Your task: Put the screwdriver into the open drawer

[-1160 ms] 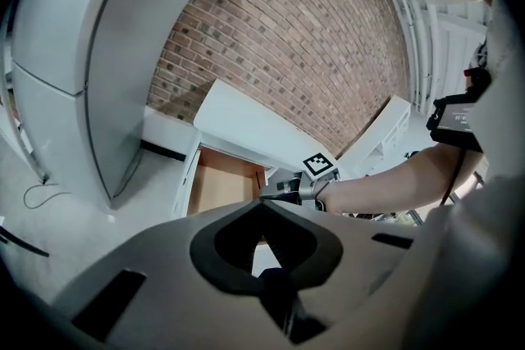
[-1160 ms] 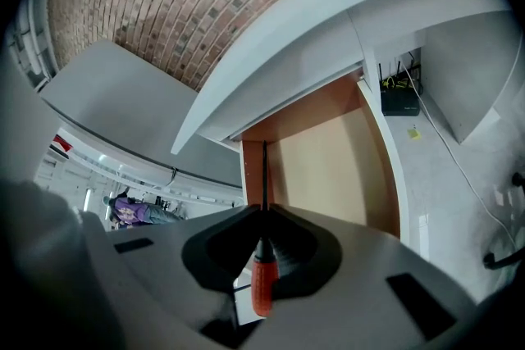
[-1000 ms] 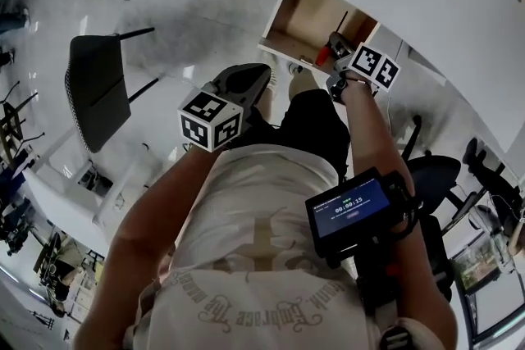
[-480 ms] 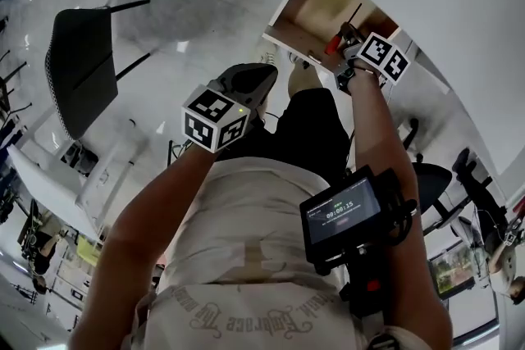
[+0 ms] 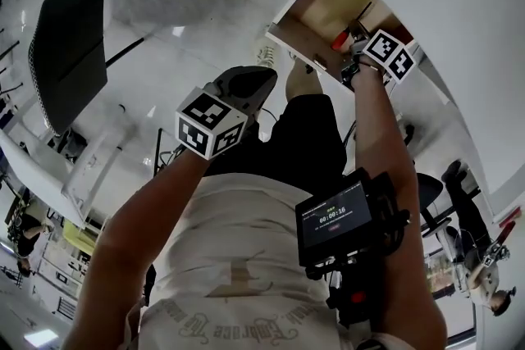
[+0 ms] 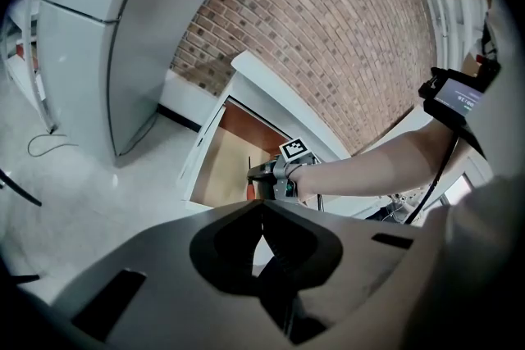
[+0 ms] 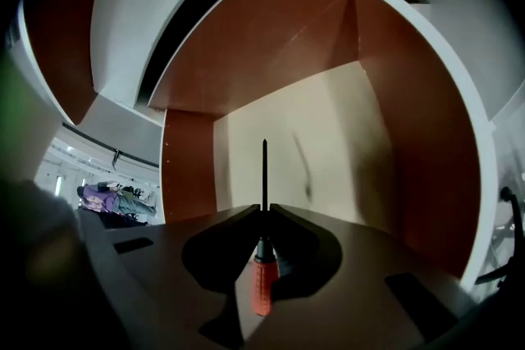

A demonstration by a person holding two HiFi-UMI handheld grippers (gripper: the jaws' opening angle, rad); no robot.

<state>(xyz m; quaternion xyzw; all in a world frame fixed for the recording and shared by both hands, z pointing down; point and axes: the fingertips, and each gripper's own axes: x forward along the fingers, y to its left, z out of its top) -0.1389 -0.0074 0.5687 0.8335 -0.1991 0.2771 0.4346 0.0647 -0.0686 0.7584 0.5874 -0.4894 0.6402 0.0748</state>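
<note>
The screwdriver (image 7: 262, 284) has a red handle and a thin black shaft. My right gripper (image 7: 264, 211) is shut on it where shaft meets handle, and the shaft points into the open drawer (image 7: 328, 135). In the head view the right gripper (image 5: 351, 43) hangs over the drawer's front edge (image 5: 297, 45), with the red handle (image 5: 339, 42) showing beside it. My left gripper (image 5: 243, 86) is held in front of the body, well short of the drawer. Its jaws meet at the tips (image 6: 262, 206) with nothing between them. From there I see the drawer (image 6: 218, 170) and the right gripper (image 6: 276, 173).
The drawer has a pale floor and brown side walls and belongs to a white desk (image 5: 443, 4). A dark chair (image 5: 70, 53) stands on the light floor at the left. A brick wall (image 6: 328, 37) rises behind the desk. The person's knee (image 5: 303, 82) is below the drawer front.
The right gripper has carried the screwdriver down and closer over the drawer's front edge. The left gripper has sunk a little and stays empty.
</note>
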